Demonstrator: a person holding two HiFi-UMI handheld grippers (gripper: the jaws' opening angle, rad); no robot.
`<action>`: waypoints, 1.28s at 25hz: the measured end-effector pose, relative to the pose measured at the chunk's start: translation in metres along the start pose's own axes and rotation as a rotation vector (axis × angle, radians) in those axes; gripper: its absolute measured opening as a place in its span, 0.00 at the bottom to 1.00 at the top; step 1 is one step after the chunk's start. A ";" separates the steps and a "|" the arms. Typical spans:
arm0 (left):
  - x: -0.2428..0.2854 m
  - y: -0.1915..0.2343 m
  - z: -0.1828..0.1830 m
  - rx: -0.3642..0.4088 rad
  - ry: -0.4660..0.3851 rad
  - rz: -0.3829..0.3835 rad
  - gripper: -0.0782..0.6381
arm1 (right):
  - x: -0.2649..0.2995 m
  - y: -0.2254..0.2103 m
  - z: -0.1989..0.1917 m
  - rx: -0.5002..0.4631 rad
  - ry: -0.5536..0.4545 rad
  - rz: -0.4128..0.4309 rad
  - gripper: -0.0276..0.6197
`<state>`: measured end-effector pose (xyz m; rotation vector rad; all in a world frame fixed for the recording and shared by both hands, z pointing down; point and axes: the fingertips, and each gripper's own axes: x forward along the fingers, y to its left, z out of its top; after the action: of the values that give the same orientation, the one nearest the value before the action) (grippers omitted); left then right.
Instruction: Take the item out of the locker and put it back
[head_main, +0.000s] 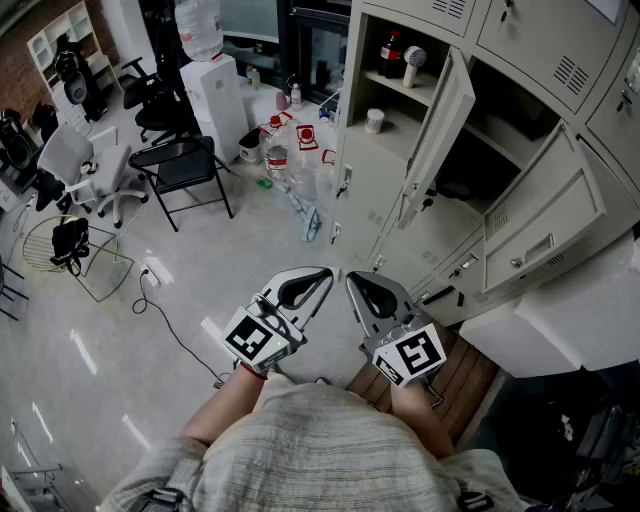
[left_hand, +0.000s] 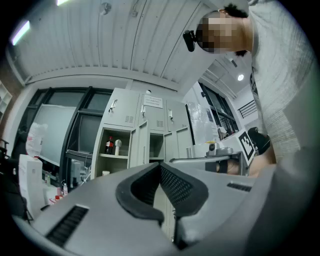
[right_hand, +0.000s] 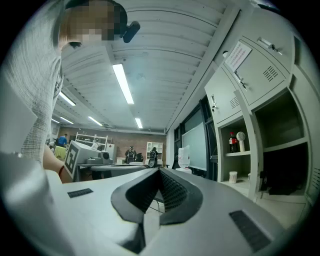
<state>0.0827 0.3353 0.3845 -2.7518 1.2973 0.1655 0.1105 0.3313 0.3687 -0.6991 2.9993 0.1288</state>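
Left gripper (head_main: 322, 276), right gripper (head_main: 356, 281) shut — bottle (head_main: 390, 52) shelved well beyond.

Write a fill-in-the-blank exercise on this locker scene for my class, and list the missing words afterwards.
The left gripper and the right gripper both have their jaws ____, with nothing between them.
Inside the locker, the dark bottle stands on the ____ shelf.
The white cup stands one level ____ the bottle.
The locker door beside them hangs ____.
Missing words: shut; upper; below; open.
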 end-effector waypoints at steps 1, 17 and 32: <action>0.001 0.000 0.003 -0.012 -0.014 0.008 0.12 | 0.000 0.000 0.000 -0.005 0.001 0.000 0.08; 0.005 -0.002 0.005 -0.032 -0.016 0.000 0.12 | -0.001 0.002 -0.001 -0.009 0.009 0.004 0.08; -0.005 0.039 -0.013 -0.075 0.029 0.050 0.12 | 0.031 -0.002 -0.016 -0.013 0.020 0.003 0.08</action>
<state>0.0499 0.3128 0.3965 -2.7957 1.3957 0.1824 0.0833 0.3148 0.3826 -0.7013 3.0212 0.1419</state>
